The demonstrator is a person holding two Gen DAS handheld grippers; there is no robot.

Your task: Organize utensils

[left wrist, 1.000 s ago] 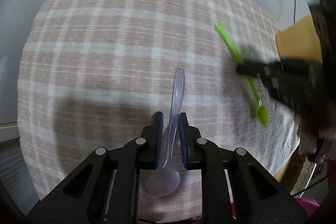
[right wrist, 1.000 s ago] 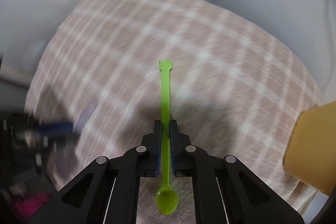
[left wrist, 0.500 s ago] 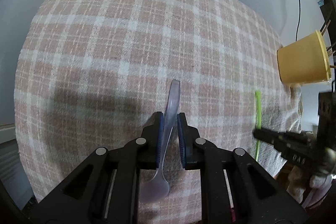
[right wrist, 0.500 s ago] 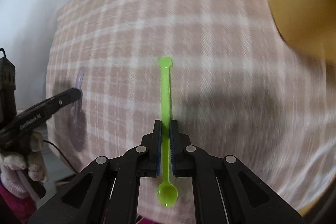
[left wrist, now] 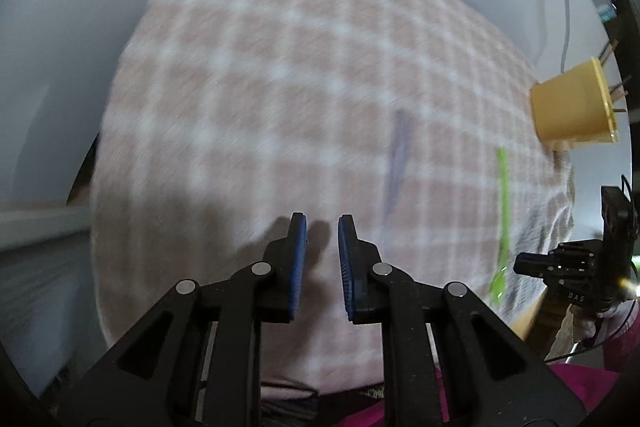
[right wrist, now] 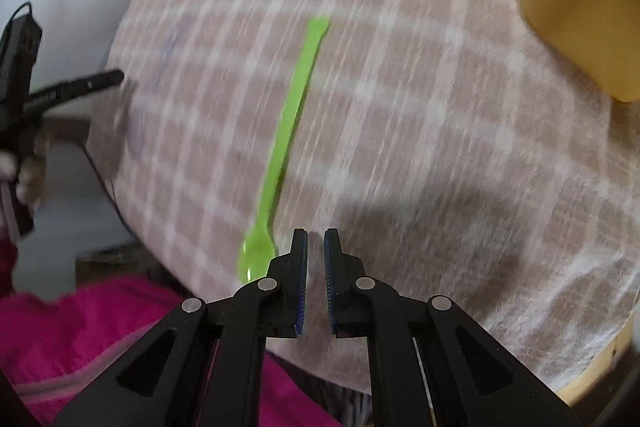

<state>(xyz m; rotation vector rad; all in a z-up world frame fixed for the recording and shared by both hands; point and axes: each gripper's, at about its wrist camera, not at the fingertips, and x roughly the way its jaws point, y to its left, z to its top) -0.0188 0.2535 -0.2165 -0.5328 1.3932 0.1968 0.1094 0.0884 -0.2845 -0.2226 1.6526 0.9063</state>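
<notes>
The left gripper (left wrist: 322, 223) holds nothing, its jaws a narrow gap apart above bare checked cloth (left wrist: 280, 75) that runs open toward the upper left of the frame. The clear spoon (left wrist: 396, 163) lies blurred right of centre, the green spoon (left wrist: 502, 215) near the cloth's right edge, below the yellow cup (left wrist: 568, 107). The right gripper (right wrist: 316, 233) is likewise empty and nearly closed; the green spoon (right wrist: 288, 131) lies just left of it, bowl near the cloth's lower edge.
</notes>
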